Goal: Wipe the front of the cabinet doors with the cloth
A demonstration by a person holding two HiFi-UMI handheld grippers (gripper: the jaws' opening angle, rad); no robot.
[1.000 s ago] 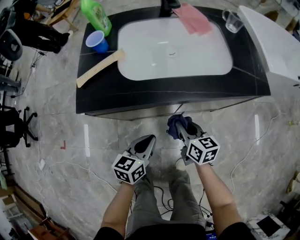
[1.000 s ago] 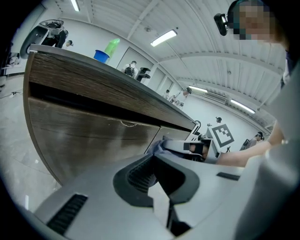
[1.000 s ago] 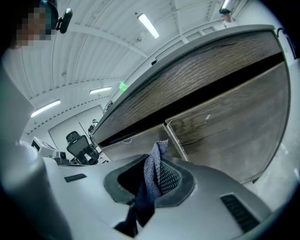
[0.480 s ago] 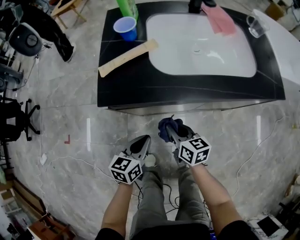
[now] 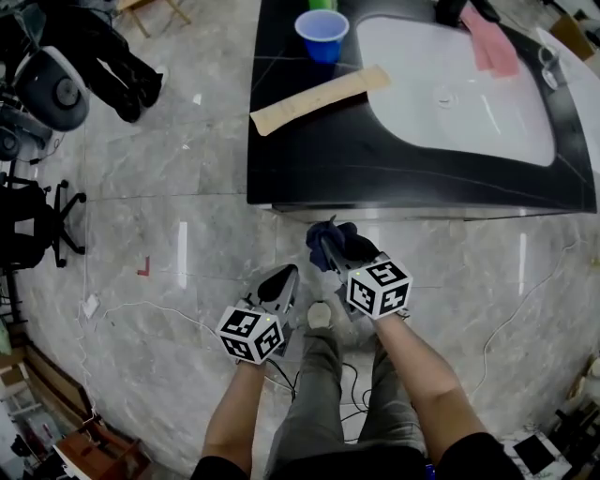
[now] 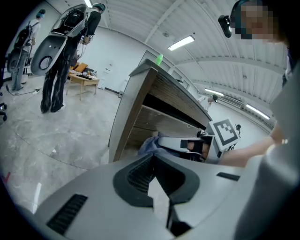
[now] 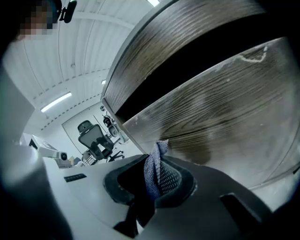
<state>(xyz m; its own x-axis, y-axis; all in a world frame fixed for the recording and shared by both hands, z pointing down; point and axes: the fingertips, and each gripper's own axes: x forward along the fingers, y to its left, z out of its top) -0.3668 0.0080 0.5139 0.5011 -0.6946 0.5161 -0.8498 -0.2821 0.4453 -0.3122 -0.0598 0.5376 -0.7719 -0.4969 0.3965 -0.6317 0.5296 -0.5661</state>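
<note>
Jaws of the right gripper (image 7: 152, 180) were clamped on the blue cloth (image 7: 154, 164), held low and near the wooden cabinet doors (image 7: 225, 112); the left gripper (image 6: 157, 187) had its jaws together and empty. Only a small tuft stood past the jaws, so pressing in could scrape the bare jaws on the wood. A dragging stroke could also tug the thinly pinched cloth free.

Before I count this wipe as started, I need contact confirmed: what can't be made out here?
- Cabinet door fronts: none show in the head view, hidden beneath the countertop.
- Whether the cloth touches them: right gripper view, too close and blurred to tell.
- Faucet: head view, cut off by the top edge.
</note>
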